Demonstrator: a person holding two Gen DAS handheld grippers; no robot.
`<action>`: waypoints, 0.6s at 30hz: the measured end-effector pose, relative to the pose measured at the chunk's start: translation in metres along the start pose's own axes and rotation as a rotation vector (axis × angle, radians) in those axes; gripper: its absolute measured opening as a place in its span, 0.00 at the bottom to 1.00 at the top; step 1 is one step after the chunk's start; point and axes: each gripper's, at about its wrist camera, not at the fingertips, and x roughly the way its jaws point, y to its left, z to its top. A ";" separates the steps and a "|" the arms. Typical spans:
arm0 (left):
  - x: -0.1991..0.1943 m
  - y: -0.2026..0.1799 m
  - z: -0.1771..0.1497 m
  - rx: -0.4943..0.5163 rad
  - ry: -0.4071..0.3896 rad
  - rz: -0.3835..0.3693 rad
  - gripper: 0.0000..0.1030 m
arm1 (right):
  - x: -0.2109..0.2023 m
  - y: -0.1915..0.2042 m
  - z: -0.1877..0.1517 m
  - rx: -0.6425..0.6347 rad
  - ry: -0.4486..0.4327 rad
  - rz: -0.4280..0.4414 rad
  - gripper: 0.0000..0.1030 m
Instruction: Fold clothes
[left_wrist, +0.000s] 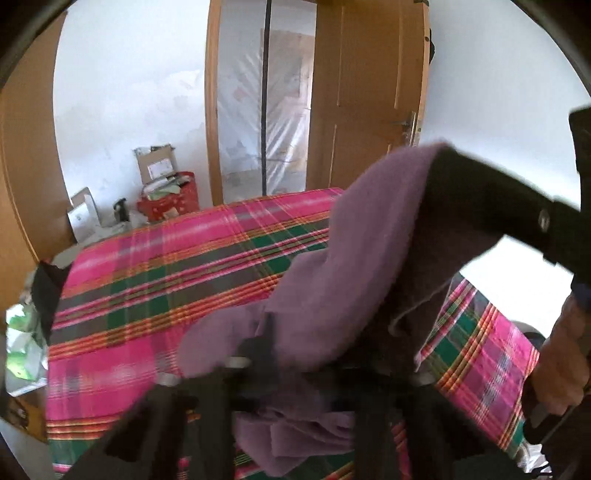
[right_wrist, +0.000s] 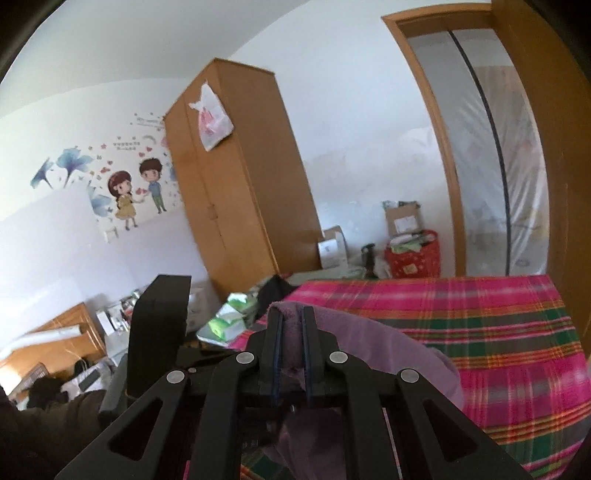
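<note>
A purple garment (left_wrist: 332, 266) hangs over a bed with a pink and green plaid sheet (left_wrist: 155, 273). In the left wrist view my right gripper (left_wrist: 439, 155) comes in from the right and holds a top edge of the garment high, so the cloth drapes down from it. My left gripper (left_wrist: 264, 343) is blurred at the bottom, with its fingers together on a lower fold. In the right wrist view the right gripper (right_wrist: 291, 317) is shut, with the purple garment (right_wrist: 388, 347) bunched between its pads above the plaid sheet (right_wrist: 498, 332).
A wooden wardrobe (right_wrist: 236, 184) stands left of the bed, with green and white packs (right_wrist: 229, 321) at its foot. A red bag (left_wrist: 170, 203) and cardboard boxes (left_wrist: 155, 166) sit by the far wall. A plastic-curtained doorway (left_wrist: 266, 110) is behind. A hand (left_wrist: 561, 350) grips a handle at the right.
</note>
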 end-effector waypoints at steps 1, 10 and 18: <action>0.004 0.004 -0.001 -0.025 0.016 0.000 0.07 | 0.001 -0.002 -0.003 0.008 0.016 0.000 0.13; -0.005 0.062 -0.007 -0.276 -0.024 0.011 0.05 | -0.023 -0.047 -0.056 0.111 0.072 -0.185 0.48; -0.029 0.085 -0.011 -0.369 -0.082 0.034 0.05 | 0.014 -0.106 -0.131 0.325 0.371 -0.227 0.50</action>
